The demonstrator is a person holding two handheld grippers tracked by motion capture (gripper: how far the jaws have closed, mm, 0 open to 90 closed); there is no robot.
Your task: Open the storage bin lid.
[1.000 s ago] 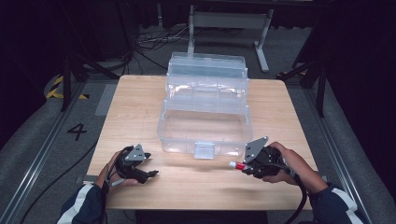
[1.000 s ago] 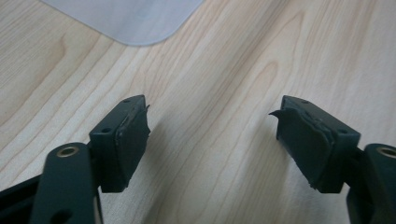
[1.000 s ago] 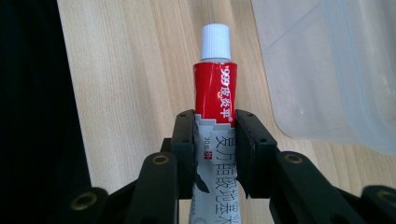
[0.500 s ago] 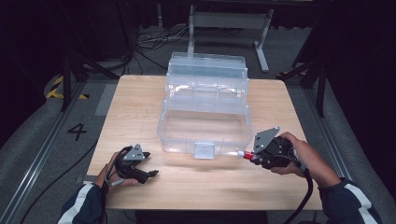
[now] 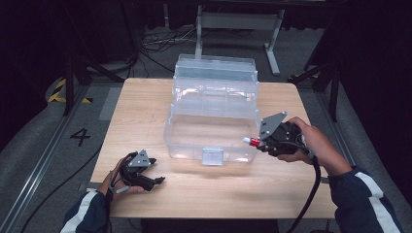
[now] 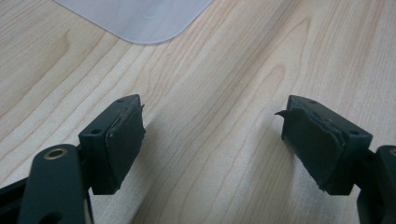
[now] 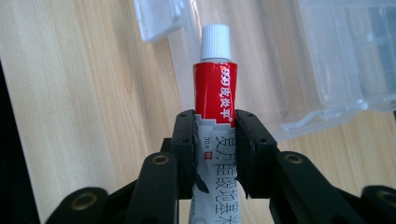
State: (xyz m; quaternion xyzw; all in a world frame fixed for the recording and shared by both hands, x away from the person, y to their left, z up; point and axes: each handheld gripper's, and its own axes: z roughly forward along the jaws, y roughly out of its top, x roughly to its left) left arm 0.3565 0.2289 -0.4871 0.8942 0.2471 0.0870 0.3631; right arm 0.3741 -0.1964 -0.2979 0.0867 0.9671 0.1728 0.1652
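Pale wooden table (image 5: 145, 111), ringed by dark studio floor: a red-and-white ointment tube (image 7: 215, 88) is held clamped in the right gripper (image 5: 253, 141), raised at the front right corner of the clear plastic tiered box (image 5: 214, 116), white cap protruding beyond the jaws toward the box. Pickup appears done; placing it inside seemingly remains. The left gripper (image 5: 158, 181) is rested on the table with jaws spread and nothing between them.

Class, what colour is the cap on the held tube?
White cap, clearest in the right gripper view.
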